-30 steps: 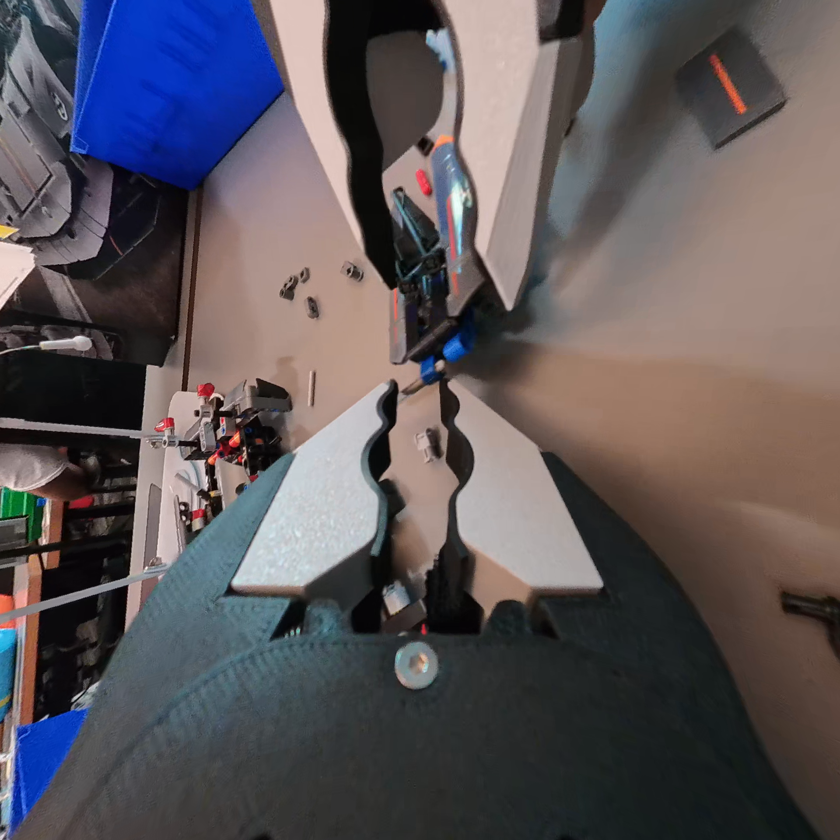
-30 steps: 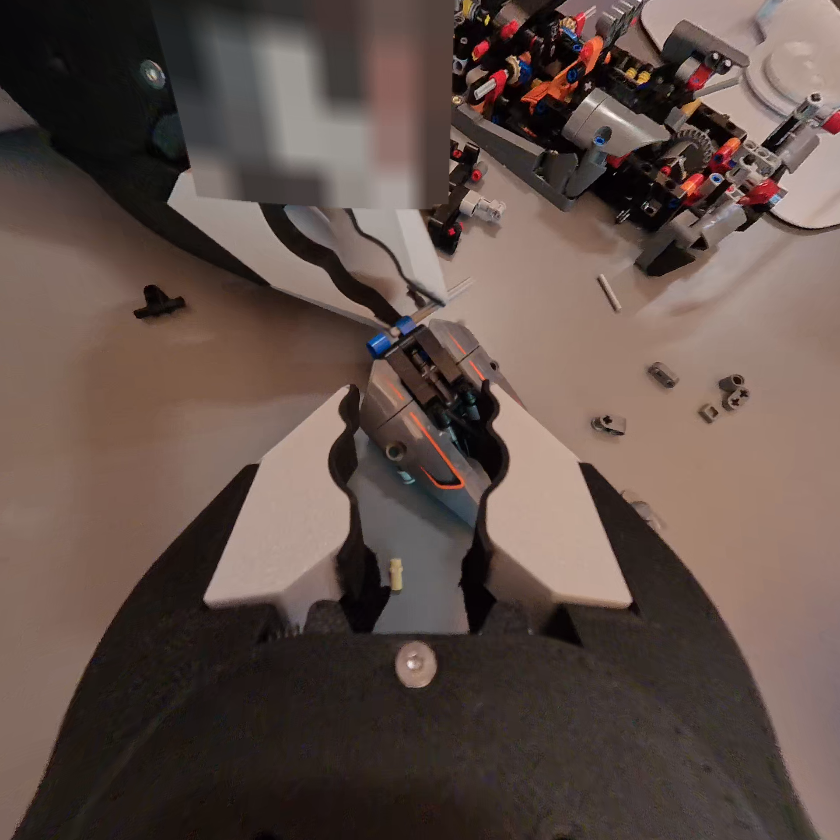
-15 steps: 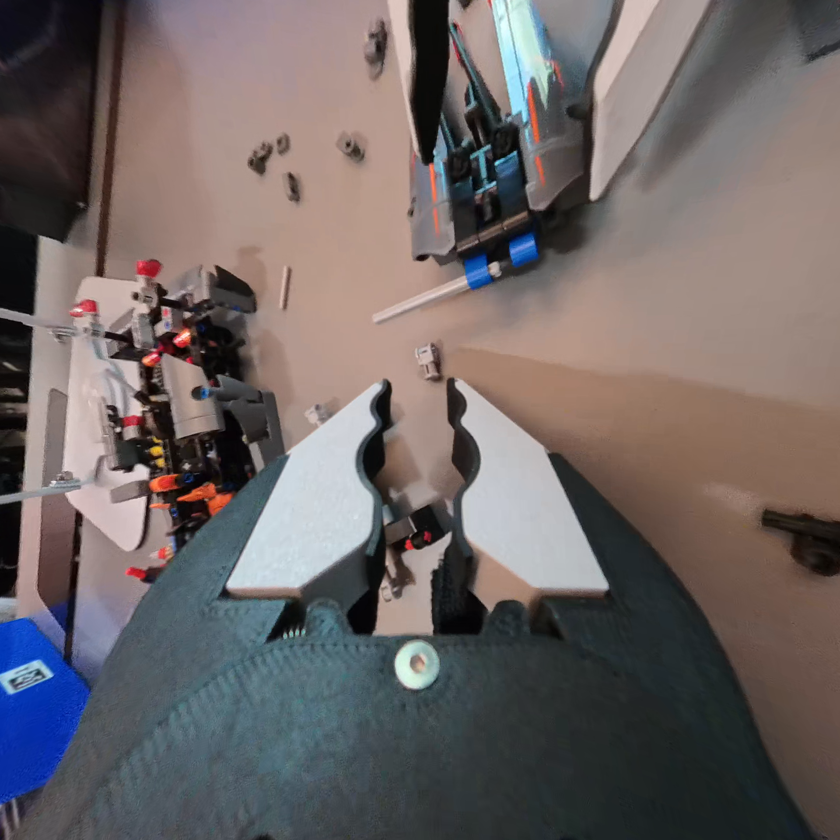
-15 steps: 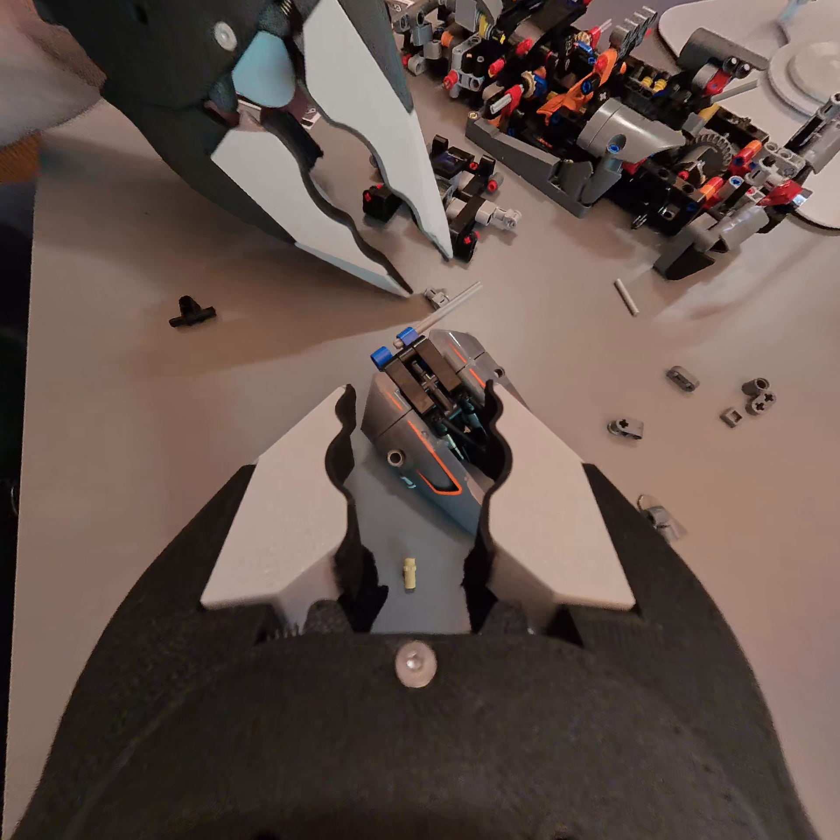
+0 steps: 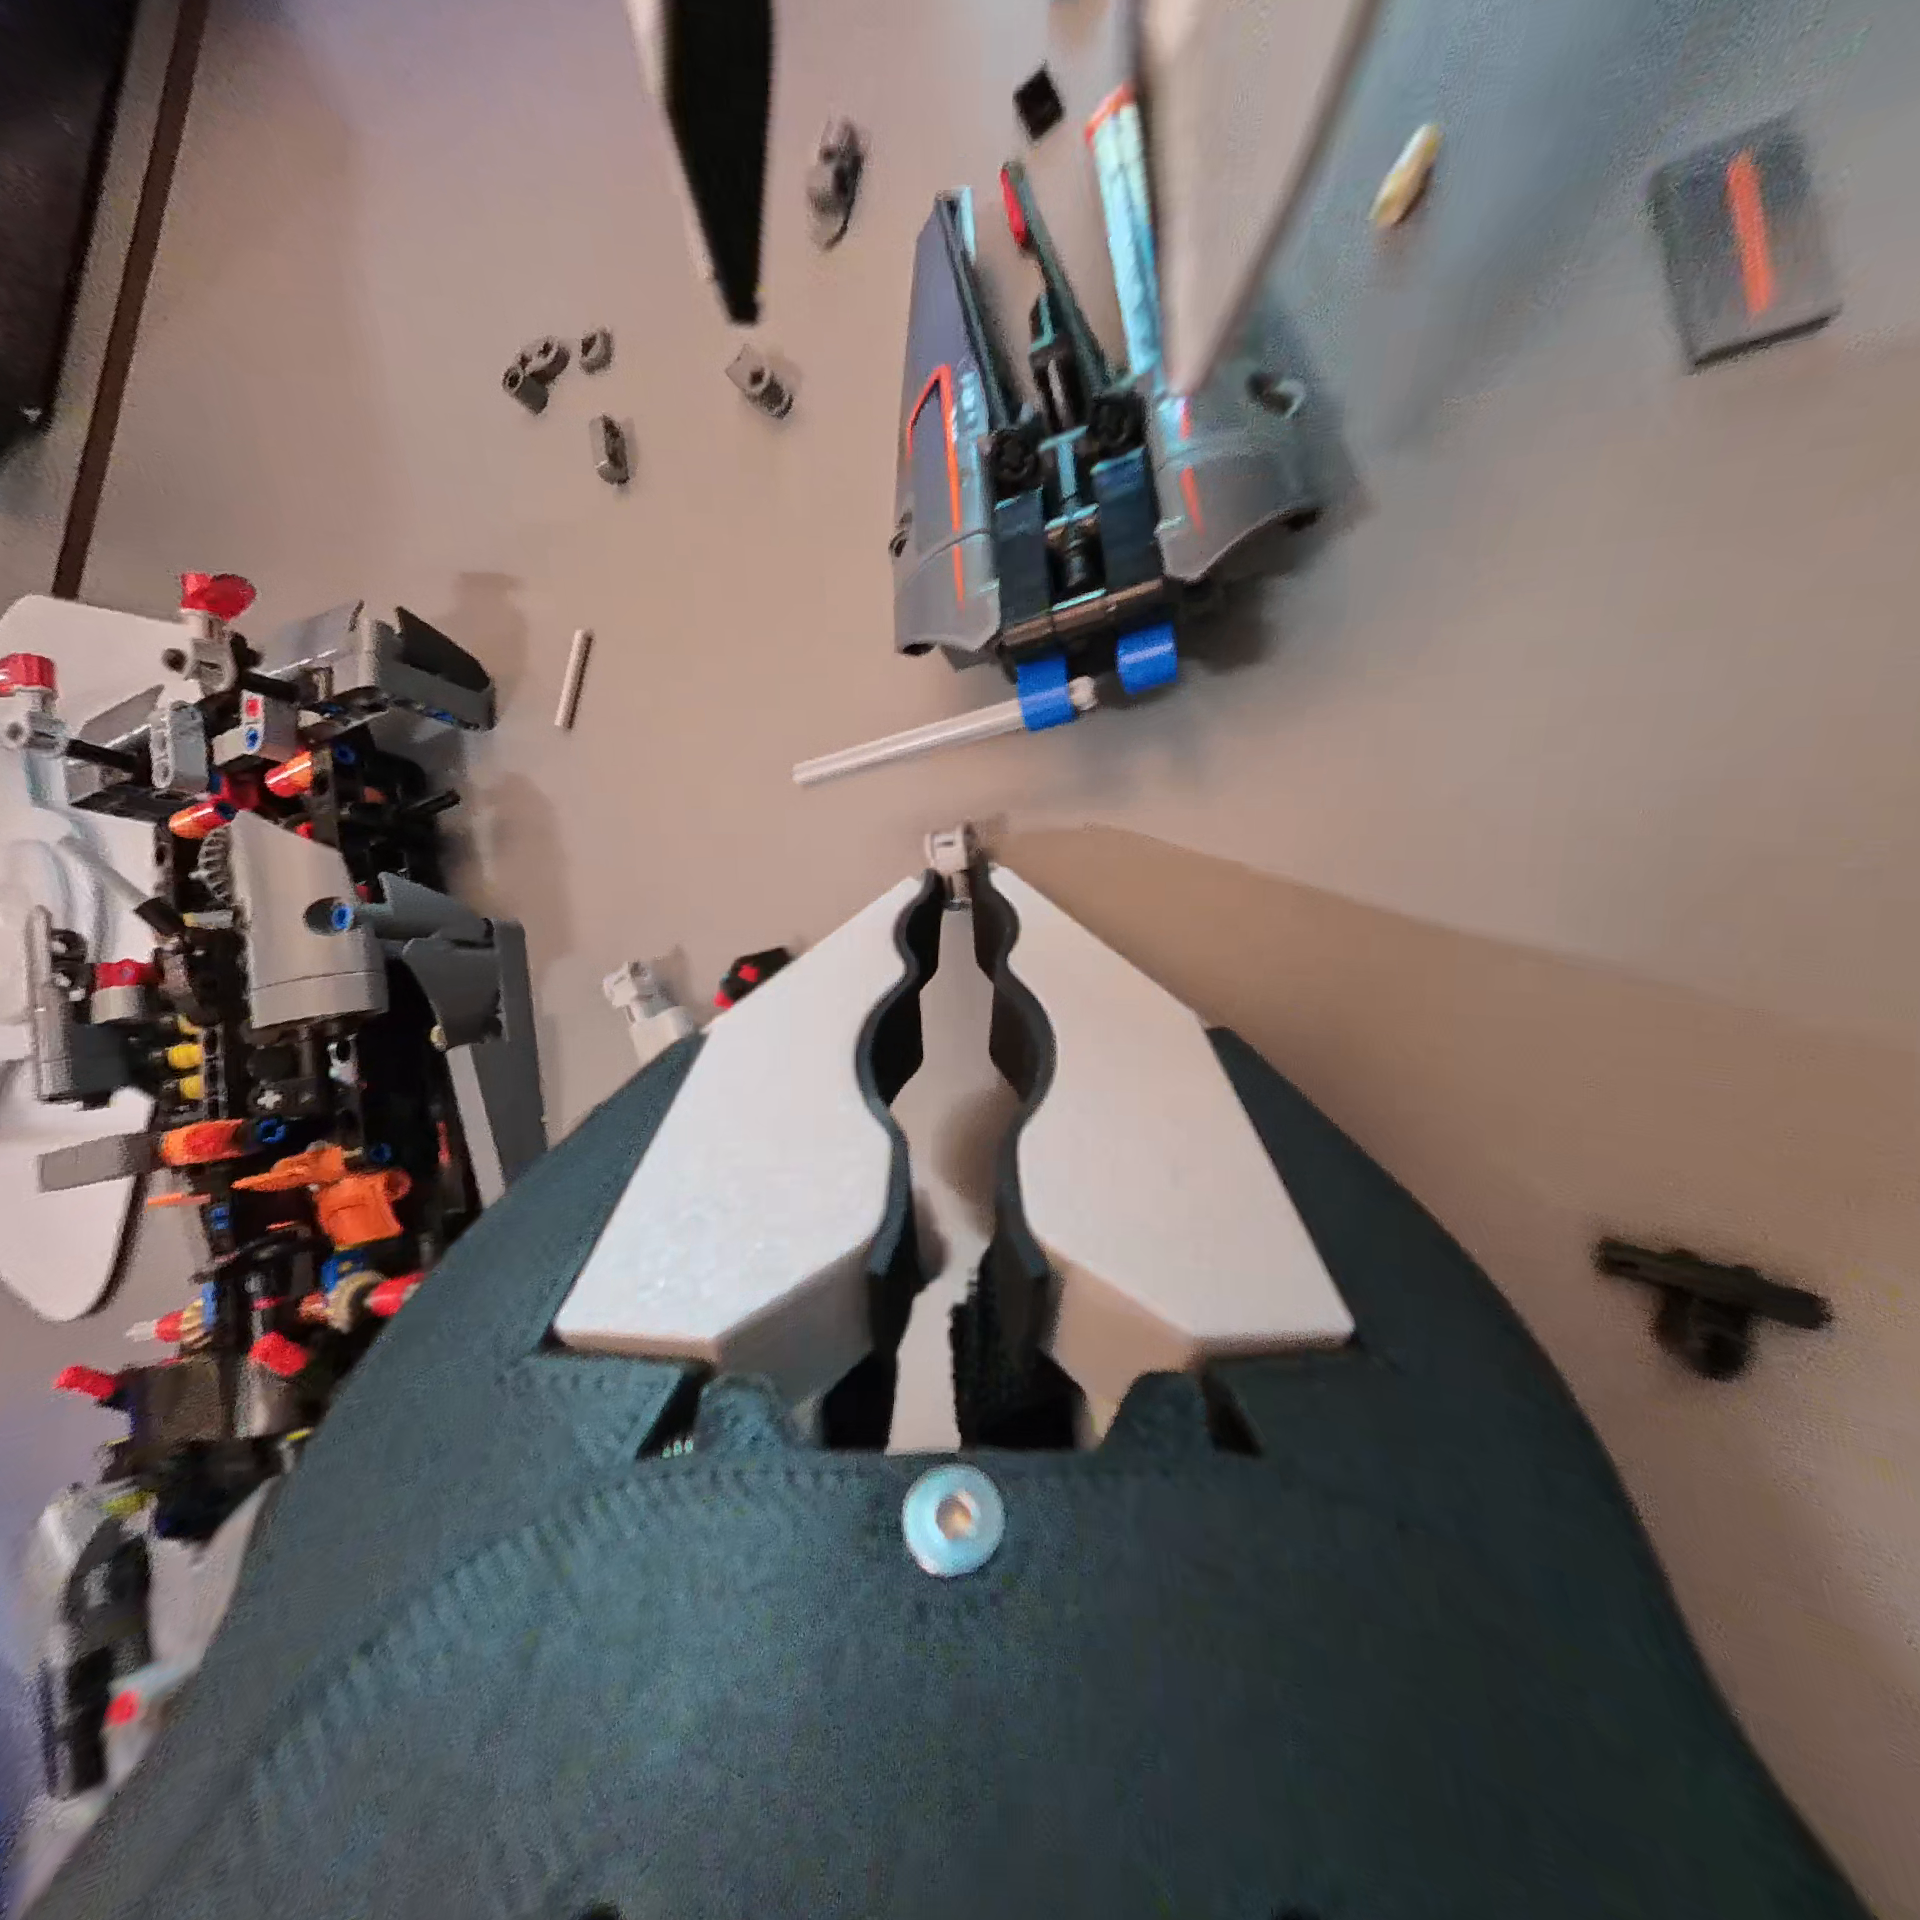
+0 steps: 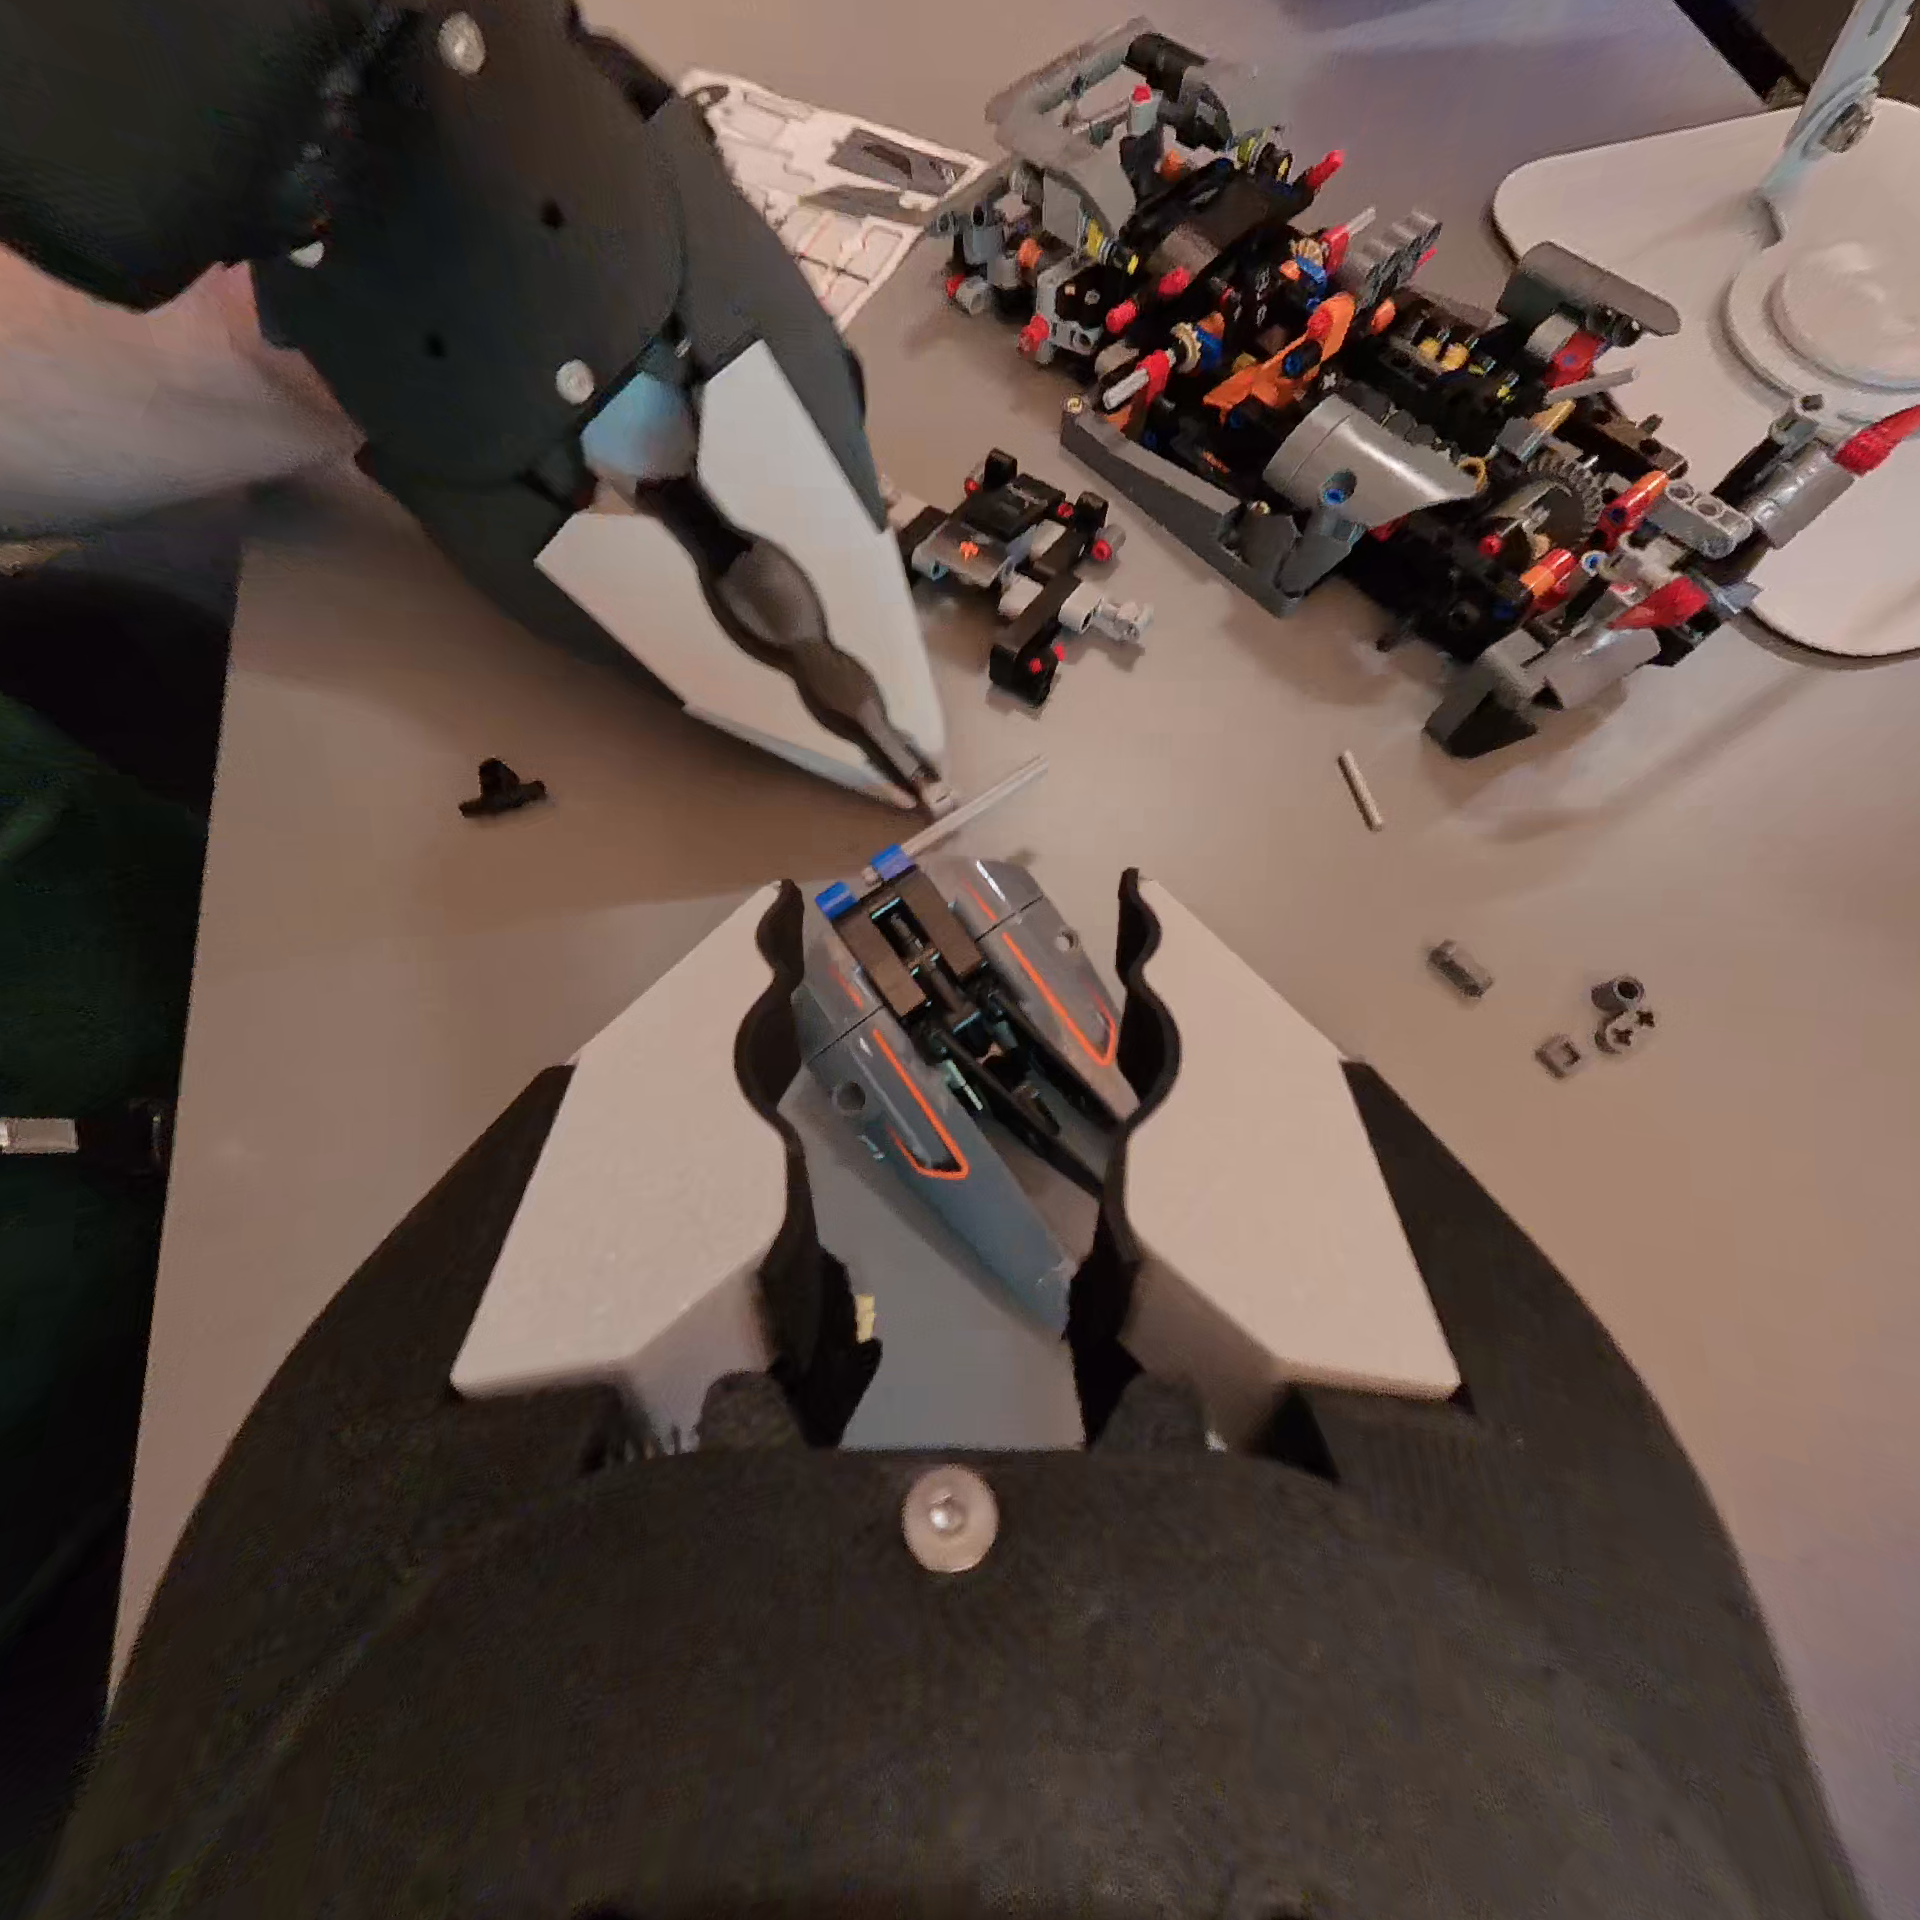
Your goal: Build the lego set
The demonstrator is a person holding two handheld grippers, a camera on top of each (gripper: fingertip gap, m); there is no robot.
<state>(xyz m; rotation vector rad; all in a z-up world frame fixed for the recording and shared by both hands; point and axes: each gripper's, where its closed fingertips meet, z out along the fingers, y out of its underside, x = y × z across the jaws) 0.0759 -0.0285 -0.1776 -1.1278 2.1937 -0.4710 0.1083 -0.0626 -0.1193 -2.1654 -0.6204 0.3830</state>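
Pinching a small light-grey connector piece (image 5: 951,854) at its tips, our left claw (image 5: 954,883) is clamped on it just above the counter (image 5: 1558,987), near a thin grey axle (image 5: 904,743). Our right claw (image 6: 961,904) stands apart around the dark-grey, orange-striped body panel assembly (image 6: 956,1060), which lies on the counter between its fingers. We see the large car chassis (image 6: 1330,416) lying well apart.
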